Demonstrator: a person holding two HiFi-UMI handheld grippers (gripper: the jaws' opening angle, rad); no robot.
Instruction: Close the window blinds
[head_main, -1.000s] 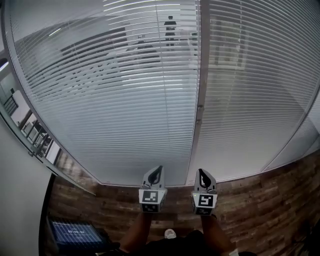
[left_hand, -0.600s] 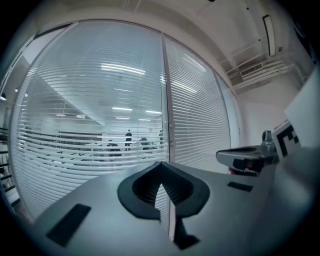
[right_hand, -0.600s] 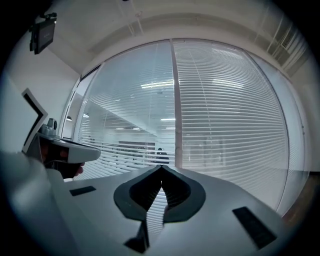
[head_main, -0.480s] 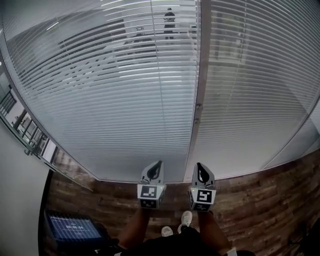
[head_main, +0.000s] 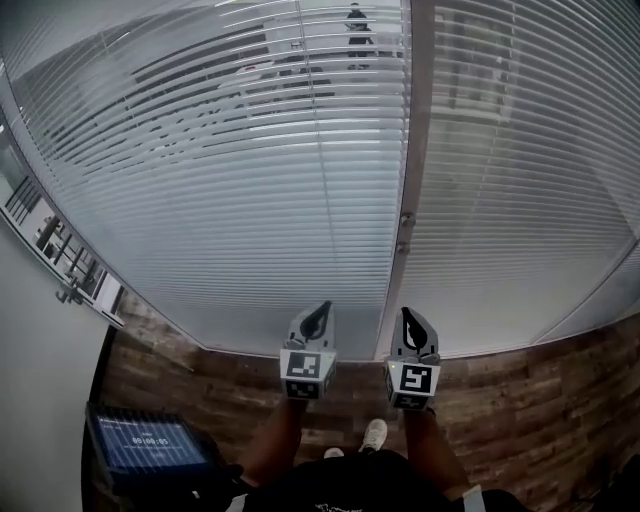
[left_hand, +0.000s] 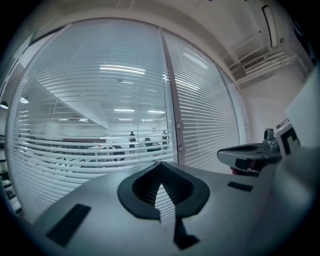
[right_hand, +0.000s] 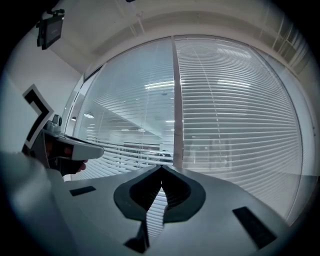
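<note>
- Change: barely any in the last second. The left hand-held gripper (head_main: 316, 322) and right hand-held gripper (head_main: 413, 330) stay low, side by side, near the bottom edge of the window blinds (head_main: 520, 180).
- Both have their jaws together, with nothing between them.
- Slats (head_main: 220, 170) left of the frame post (head_main: 413, 150) stand open, so closing looks unstarted.
- Containers: none visible.

I see open air between my two grippers and the window blinds (head_main: 250, 180), with nothing in the way. A vertical frame post (head_main: 410, 200) splits the blinds ahead of the right gripper (head_main: 408, 318). The left gripper (head_main: 320, 312) is near it, with a narrow gap between them. A white wall (head_main: 40, 400) closes off my left. A device with a screen (head_main: 145, 455) sits on the wooden floor (head_main: 540, 400) at lower left.
</note>
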